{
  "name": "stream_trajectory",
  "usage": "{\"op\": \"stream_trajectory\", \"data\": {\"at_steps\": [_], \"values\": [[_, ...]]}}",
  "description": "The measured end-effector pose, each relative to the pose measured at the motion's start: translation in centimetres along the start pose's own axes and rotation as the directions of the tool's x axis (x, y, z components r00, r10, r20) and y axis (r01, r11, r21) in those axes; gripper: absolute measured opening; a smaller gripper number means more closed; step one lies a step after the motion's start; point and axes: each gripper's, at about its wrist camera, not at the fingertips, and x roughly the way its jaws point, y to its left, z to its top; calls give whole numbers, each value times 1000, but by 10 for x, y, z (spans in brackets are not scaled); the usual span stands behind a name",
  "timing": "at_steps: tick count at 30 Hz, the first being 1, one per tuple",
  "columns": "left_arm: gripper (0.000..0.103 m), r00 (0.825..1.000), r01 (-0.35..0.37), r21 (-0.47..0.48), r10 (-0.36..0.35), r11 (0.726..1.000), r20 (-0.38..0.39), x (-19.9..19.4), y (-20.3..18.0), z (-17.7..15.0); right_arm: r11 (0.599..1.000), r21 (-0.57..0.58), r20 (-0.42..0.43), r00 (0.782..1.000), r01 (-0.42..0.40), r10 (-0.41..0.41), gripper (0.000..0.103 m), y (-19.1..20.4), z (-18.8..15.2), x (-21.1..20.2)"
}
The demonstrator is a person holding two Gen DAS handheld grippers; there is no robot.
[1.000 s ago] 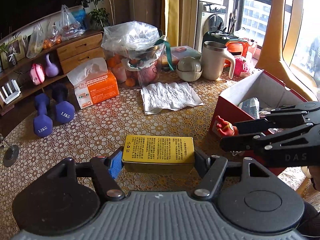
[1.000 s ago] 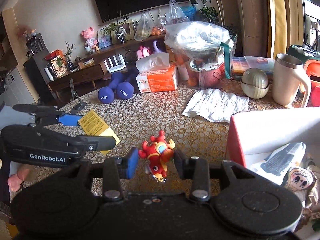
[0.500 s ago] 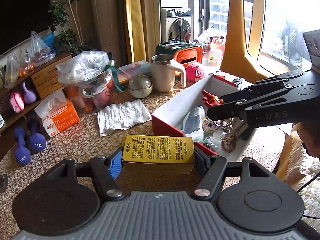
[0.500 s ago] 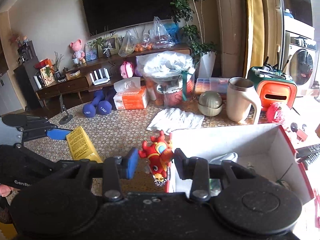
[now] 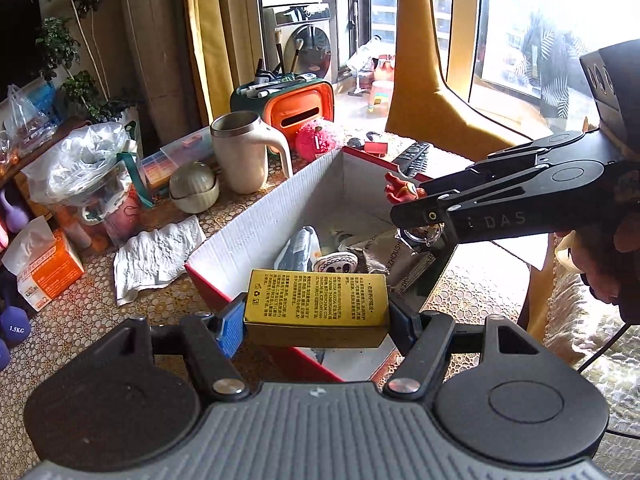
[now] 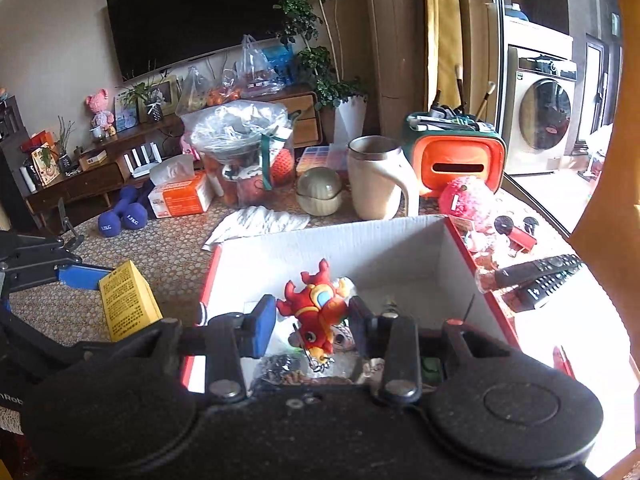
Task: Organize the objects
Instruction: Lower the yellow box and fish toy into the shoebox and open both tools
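Yellow box: clamped by short ends between left gripper pads, above red box near rim; judged stiff, light, slick

Red dragon keychain: pinched at body in right gripper, over box interior; judged light, rubbery, ring dangling below fingers

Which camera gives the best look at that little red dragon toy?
The right wrist view: the red dragon toy sits centred between the right gripper's pads, above the red box, with its whole body showing. In the left wrist view only its head end pokes out behind the gripper's black fingers.
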Motion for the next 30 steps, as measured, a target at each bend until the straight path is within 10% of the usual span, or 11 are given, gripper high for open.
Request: {"op": "stream_trajectory", "data": {"at_steps": [30], "values": [[70, 980, -20, -62, 7, 998, -198, 158, -22, 25, 995, 69, -150, 987, 75, -64, 38, -80, -30, 61]]}}
